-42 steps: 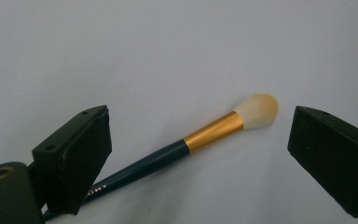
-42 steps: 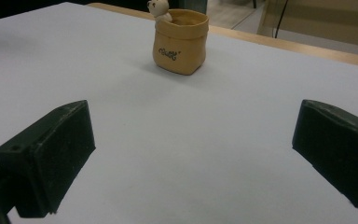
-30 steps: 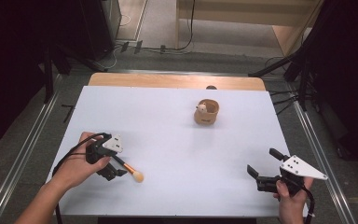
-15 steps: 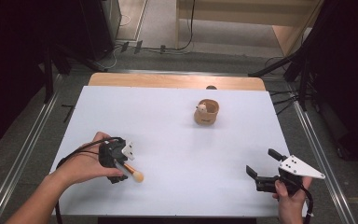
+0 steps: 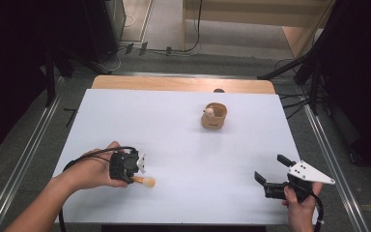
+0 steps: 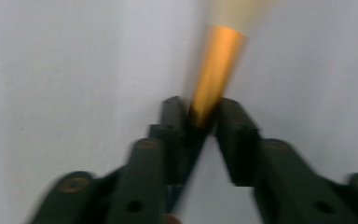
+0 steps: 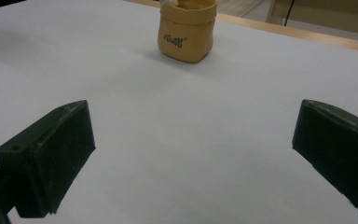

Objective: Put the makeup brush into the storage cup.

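The left gripper (image 5: 134, 175) pinched a small brush (image 5: 144, 181) by the dark end of its orange handle, low at the near-left of the white table (image 5: 174, 125). In the left gripper view the jaws stood pressed against that handle (image 6: 214, 70), whose long axis ran straight out ahead of them to a pale, blurred tip. From above, the brush lay nearly flat over the table, tip pointing to the person's right.

The tan pouch (image 5: 215, 116), upright with something pale in its mouth, sat far across the table, up and to the right of the brush, well apart from it. The right gripper (image 5: 270, 176) hovered at the near-right edge with jaws spread wide and nothing between them; its own view looked toward the pouch (image 7: 186, 30). Judged by position, the right gripper was somewhat nearer the pouch, yet the left one held the brush, so any delivery would call for a long forward-right reach
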### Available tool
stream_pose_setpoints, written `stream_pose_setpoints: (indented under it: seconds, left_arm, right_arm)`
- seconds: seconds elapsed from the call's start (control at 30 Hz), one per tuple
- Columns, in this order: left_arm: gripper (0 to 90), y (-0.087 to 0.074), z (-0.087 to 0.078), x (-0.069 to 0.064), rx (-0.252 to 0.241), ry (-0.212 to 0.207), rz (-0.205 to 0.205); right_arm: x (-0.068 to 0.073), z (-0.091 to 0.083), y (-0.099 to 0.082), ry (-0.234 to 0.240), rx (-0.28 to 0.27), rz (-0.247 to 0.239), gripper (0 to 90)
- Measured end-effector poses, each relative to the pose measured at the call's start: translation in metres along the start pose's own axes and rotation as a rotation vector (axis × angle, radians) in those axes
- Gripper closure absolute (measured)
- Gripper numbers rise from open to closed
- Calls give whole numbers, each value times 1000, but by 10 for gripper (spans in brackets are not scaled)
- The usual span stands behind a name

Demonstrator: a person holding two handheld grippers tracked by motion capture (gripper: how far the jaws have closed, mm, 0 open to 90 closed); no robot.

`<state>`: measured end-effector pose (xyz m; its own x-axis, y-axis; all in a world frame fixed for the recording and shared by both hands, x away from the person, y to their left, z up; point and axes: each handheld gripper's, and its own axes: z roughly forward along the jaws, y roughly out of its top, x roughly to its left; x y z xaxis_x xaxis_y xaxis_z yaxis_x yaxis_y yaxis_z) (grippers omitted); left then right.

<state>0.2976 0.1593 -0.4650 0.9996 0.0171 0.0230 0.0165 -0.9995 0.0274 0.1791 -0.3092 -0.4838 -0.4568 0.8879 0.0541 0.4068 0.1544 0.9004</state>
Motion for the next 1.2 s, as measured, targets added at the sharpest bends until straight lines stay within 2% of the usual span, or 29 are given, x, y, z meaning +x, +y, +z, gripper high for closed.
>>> stream_pose_setpoints:
  seconds: [0.1,0.2,0.27,0.3,0.37,0.4,0.53,0.6,0.63,0.77,0.8,0.83,0.9,0.97,1.0,1.03,1.07,1.1,1.13,1.17,1.2]
  left_arm:
    - [796,0,0,1,3,-5,-31]
    - [798,-6,-1,3,-41,-15,-76]
    - [798,-10,-2,3,-70,21,-103]
    - [798,-13,-3,5,-97,45,-152]
    - [798,-15,-5,6,-116,53,-168]
    - [798,-17,-7,7,-158,56,-198]
    - [799,-20,-17,9,-257,51,-235]
    - [798,-20,-23,7,-304,67,-236]
    - [799,-18,-27,4,-359,74,-250]
    - [798,-17,-34,0,-476,88,-287]
    - [798,-18,-35,0,-504,86,-296]
    - [799,-18,-35,0,-504,86,-296]
    - [798,-19,-37,0,-572,89,-331]
    - [798,-20,-38,0,-619,96,-352]
    - [798,-22,-38,-1,-684,85,-382]
    - [798,-23,-38,-2,-714,95,-393]
    - [798,-23,-38,-2,-714,95,-393]
    - [798,-24,-37,-2,-743,91,-409]
    - [798,-26,-35,-2,-795,91,-437]
    - [798,-26,-35,-2,-795,91,-437]
    - [798,-27,-34,-2,-823,87,-448]
  right_arm:
    - [1,1,0,2,2,-2,0]
    - [2,1,0,4,8,-6,0]
    - [2,1,0,7,9,-6,0]
    - [3,1,0,8,9,-3,0]
    - [3,1,0,8,9,0,0]
    - [3,2,0,8,8,0,0]
    - [3,2,0,11,10,0,0]
    - [4,2,0,12,9,0,0]
    - [4,2,1,15,8,-1,0]
    - [5,2,1,19,7,-2,0]
    - [5,2,1,20,8,2,0]
    - [5,2,1,20,9,3,0]
    - [5,3,1,22,7,0,0]
    - [6,3,2,23,4,-1,0]
    - [6,2,2,24,4,0,0]
    - [6,2,2,25,3,0,0]
    - [6,2,2,25,3,0,0]
    - [6,2,2,25,2,0,0]
    - [6,3,2,26,2,2,0]
    - [6,3,2,29,3,0,0]
    - [6,3,2,29,3,0,0]
